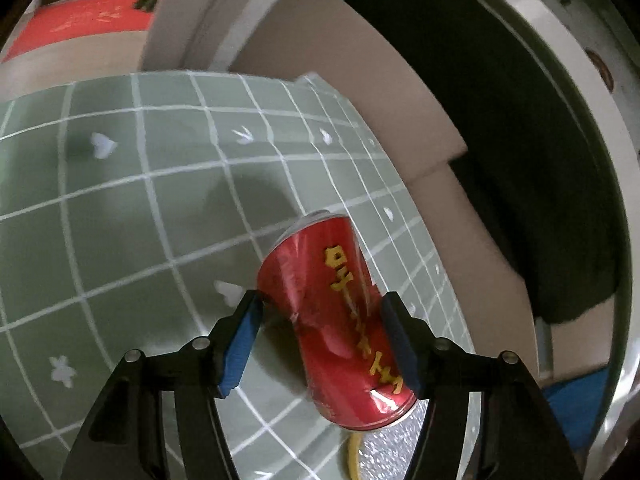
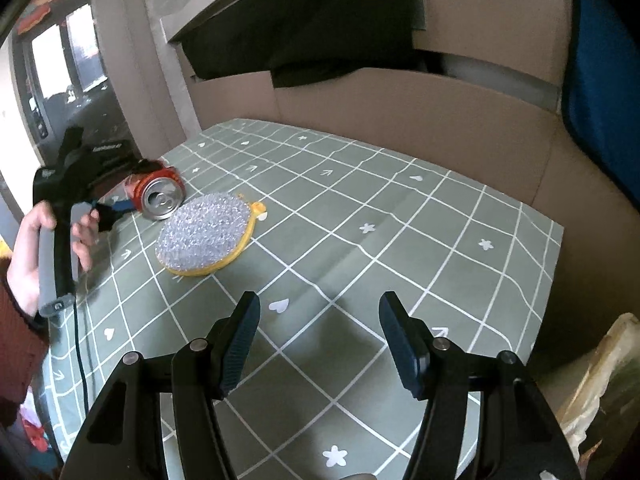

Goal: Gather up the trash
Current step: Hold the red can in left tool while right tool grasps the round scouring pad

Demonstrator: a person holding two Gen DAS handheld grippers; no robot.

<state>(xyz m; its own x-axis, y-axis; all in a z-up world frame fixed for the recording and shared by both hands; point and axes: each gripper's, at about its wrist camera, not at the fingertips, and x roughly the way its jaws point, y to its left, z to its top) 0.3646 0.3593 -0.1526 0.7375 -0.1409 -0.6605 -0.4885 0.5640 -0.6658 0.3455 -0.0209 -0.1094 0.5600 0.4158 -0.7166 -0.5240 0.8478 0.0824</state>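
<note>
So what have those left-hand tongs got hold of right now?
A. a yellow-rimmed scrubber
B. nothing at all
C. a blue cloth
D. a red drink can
D: the left tongs are closed on the red can, which sits between the blue pads in the left wrist view, while the scrubber lies on the table and the right tongs are open and empty.

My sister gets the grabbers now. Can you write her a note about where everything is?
Left gripper: shut on the red can, lifted above the table.
Right gripper: open, holding nothing, above the table.
The round yellow-edged scrubber lies on the table beside the can.
Done: can picked up.
Left: drop the can wherever trash goes; no bin shows. The scrubber may need collecting too.
</note>
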